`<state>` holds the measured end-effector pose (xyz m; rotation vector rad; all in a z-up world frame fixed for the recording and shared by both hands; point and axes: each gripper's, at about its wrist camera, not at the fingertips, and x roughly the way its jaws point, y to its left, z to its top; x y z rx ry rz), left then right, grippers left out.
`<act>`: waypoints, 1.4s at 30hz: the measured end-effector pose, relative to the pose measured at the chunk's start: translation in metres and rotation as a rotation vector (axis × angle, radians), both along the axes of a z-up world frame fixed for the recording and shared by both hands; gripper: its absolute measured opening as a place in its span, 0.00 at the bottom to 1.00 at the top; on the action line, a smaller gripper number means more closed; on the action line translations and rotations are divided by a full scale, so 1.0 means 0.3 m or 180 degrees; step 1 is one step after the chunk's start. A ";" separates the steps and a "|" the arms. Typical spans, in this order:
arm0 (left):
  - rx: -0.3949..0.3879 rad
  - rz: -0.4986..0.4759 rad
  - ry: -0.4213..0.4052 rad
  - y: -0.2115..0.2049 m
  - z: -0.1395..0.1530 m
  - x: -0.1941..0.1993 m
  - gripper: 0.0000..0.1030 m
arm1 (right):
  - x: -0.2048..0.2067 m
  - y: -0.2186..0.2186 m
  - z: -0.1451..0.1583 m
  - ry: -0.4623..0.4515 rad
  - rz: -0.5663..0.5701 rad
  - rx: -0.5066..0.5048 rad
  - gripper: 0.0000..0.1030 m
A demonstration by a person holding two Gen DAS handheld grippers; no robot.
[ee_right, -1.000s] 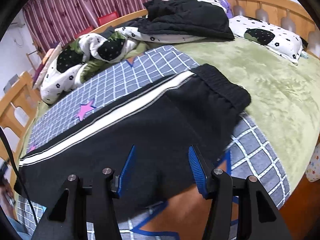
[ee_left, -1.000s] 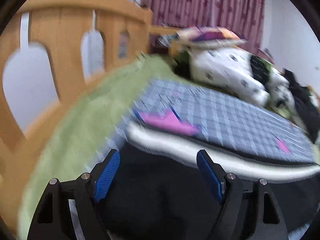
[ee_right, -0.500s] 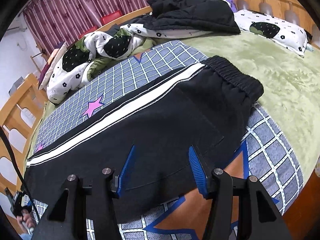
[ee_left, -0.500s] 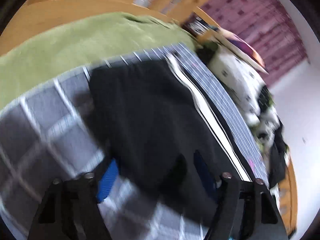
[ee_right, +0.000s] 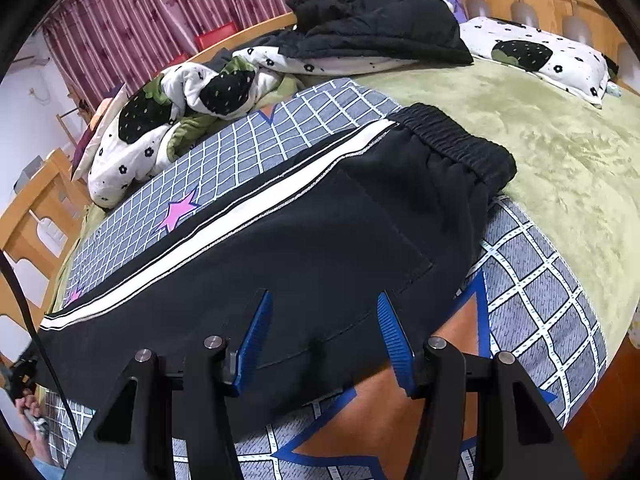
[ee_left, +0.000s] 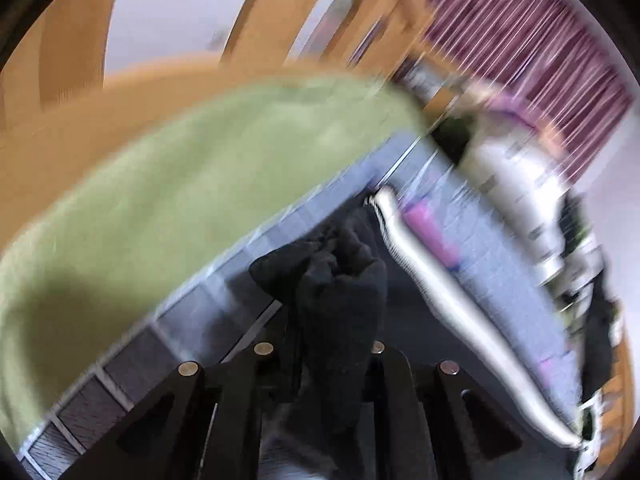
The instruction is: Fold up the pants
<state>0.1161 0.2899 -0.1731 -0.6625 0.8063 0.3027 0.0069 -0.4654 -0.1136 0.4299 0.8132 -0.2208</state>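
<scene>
The left gripper (ee_left: 320, 360) has its jaws clamped on a bunched hem of the black track pants (ee_right: 280, 248), ready to carry it toward the waistband. The right gripper (ee_right: 324, 340) hovers over the seat, jaws open, pants flat on the bed's checked blanket (ee_right: 532, 280).

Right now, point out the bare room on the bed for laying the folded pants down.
Free: the green blanket between the pants waistband and the strawberry pillow. Some checkered mat shows bare right of the waistband. Crowded: the far side, with the bunched quilt and black jacket.
</scene>
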 end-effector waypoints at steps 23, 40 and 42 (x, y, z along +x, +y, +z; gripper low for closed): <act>0.1547 -0.1085 0.0126 -0.144 0.253 0.396 0.46 | 0.684 0.562 0.041 -0.0213 0.1955 -0.0830 0.60; 0.1308 -0.0987 -0.0062 -0.080 0.139 0.383 0.20 | 0.857 0.736 -0.186 0.0343 0.2705 -0.1161 0.07; 0.1260 -0.0990 -0.0198 -0.071 0.161 0.355 0.20 | 0.825 0.747 -0.166 0.0211 0.2738 -0.1317 0.05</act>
